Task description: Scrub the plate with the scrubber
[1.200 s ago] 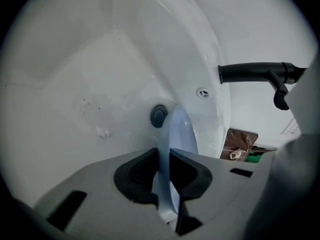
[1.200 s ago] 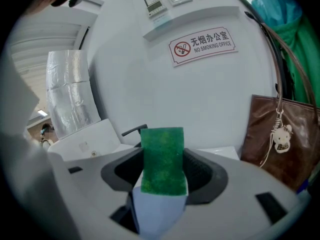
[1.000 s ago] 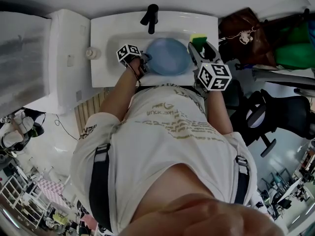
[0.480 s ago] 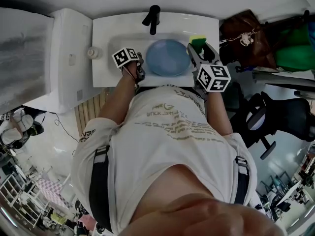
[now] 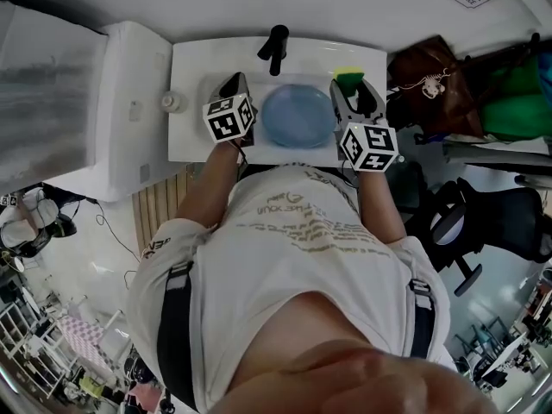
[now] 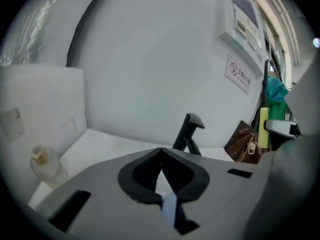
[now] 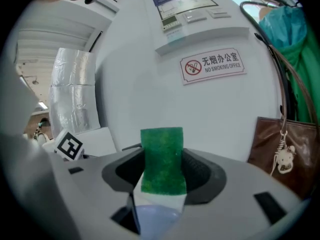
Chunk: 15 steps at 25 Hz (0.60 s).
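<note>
The plate lay flat in the white sink, just in front of the black faucet, with its whole blue face uncovered. The two grippers flanked it, one at each edge.

The left gripper stood over the basin's left side, just beside the plate's left rim. Its jaws had just been closing, and in the left gripper view their tips met with nothing between them. Past them lay a bare strip of sink top, with a small clear bottle near its left edge against the tall white unit.

The right gripper was by the plate's right rim, pinching the scrubber upright between its pads, green face toward the camera and a pale layer beneath. In the head view the scrubber sat at the sink's back right corner, off the plate — whether it touched the sink top could not be told. A sliver of blue plate showed below it in the right gripper view.

Room was tight on the right: a brown bag hung just past the sink's right edge, and a black office chair stood beyond the person's right elbow. On the left the white unit closed off that side. The open way was the plate's own face — clear from rim to rim between the grippers.
</note>
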Available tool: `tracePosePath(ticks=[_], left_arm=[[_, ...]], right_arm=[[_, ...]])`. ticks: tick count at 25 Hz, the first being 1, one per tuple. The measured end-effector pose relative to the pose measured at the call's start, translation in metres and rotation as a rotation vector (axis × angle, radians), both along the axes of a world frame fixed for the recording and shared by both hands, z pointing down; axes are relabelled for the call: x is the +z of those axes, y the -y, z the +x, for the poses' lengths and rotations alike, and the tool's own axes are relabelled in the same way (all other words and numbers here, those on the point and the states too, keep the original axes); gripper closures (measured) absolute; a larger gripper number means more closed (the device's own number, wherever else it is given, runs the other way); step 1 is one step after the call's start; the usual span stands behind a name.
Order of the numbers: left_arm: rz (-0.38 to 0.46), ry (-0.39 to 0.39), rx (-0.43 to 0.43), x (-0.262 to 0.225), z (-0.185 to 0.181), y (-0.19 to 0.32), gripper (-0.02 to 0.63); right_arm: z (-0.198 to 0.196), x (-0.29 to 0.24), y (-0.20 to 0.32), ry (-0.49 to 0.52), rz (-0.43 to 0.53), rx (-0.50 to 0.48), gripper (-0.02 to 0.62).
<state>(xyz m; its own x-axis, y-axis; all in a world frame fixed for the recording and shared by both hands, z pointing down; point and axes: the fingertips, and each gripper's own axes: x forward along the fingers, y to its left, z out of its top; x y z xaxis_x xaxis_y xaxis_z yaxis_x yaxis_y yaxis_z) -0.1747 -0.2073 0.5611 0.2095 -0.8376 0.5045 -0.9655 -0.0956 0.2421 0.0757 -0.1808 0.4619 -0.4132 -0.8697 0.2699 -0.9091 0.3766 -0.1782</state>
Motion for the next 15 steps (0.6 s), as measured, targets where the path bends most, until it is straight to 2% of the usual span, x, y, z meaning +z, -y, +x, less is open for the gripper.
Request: tracePosePath(ticks=[8, 15], left_arm=[[0.352, 0.126, 0.044, -0.13, 0.018, 0.017, 0.584], [0.488, 0.197, 0.059, -0.201, 0.04, 0.01, 0.584]], right_arm=[[0.0, -0.068, 0.017, 0.019, 0.241, 0.105, 0.371], [0.001, -0.114, 0.018, 0.091, 0.333, 0.126, 0.373]])
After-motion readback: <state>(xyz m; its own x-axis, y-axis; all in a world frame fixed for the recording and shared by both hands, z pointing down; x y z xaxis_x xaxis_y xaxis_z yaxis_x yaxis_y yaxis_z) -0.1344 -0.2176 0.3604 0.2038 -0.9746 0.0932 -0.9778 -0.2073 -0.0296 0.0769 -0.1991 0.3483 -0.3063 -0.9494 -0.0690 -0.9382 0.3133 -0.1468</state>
